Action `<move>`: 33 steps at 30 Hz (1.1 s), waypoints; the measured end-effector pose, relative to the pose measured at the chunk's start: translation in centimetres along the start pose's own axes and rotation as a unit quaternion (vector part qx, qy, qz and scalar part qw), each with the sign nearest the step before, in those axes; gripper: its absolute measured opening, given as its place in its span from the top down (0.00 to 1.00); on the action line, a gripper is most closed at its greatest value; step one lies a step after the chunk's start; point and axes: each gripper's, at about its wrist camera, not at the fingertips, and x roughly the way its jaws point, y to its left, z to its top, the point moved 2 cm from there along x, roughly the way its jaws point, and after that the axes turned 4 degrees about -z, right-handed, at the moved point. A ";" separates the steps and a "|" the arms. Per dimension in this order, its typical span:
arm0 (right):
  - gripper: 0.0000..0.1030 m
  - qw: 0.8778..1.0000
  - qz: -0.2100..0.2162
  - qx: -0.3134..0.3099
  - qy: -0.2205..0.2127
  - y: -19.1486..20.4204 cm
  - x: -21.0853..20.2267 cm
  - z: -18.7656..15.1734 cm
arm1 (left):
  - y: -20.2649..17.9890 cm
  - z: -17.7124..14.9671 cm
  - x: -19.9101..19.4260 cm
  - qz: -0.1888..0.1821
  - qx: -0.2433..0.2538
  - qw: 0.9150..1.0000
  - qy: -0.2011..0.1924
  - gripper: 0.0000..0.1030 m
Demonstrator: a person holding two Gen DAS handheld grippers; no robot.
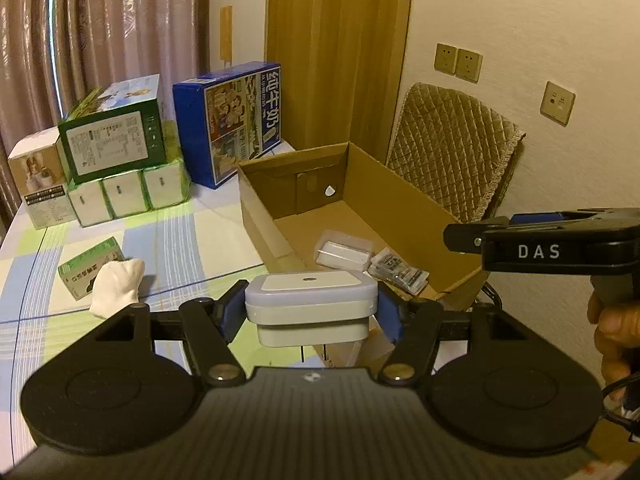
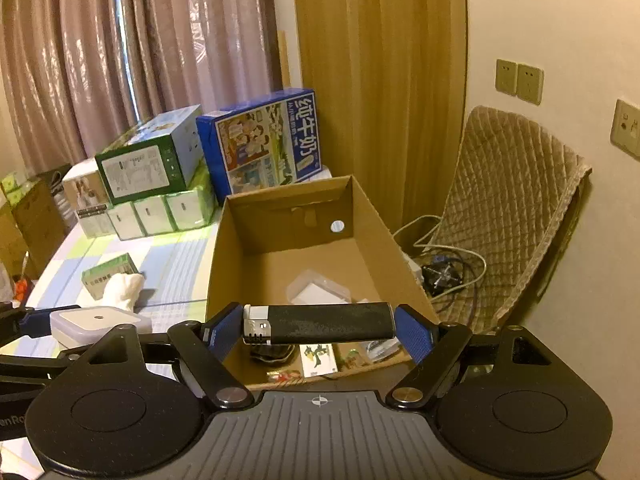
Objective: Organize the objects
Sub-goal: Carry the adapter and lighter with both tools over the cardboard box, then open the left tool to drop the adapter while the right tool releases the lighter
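My left gripper (image 1: 311,307) is shut on a white square charger (image 1: 311,298), held above the table just left of the open cardboard box (image 1: 404,192). The same charger (image 2: 98,322) shows at the left of the right wrist view. My right gripper (image 2: 319,326) is shut on a black lighter (image 2: 320,323), gripped end to end and held over the near end of the cardboard box (image 2: 240,248). Inside the box lie a clear plastic case (image 1: 344,252) and a small foil packet (image 1: 396,272). A white sock (image 1: 116,286) and a small green box (image 1: 88,266) lie on the table.
Stacked cartons stand at the table's back: a blue milk carton (image 1: 232,120), a green box (image 1: 114,132) on tissue packs (image 1: 128,194). A quilted chair (image 1: 452,144) stands by the wall with cables (image 2: 444,268) on the floor. A hand (image 1: 612,328) holds the right gripper.
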 end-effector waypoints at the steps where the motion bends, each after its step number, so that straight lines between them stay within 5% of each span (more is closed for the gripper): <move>1: 0.23 1.000 0.000 0.001 0.000 -0.2 0.1 0.1 | -0.2 0.1 0.1 -0.001 0.002 1.000 0.000 0.40; 33: 0.23 0.999 -0.006 0.038 0.014 -4.8 5.9 3.6 | -2.3 3.5 7.6 -0.030 0.060 0.997 0.026 0.40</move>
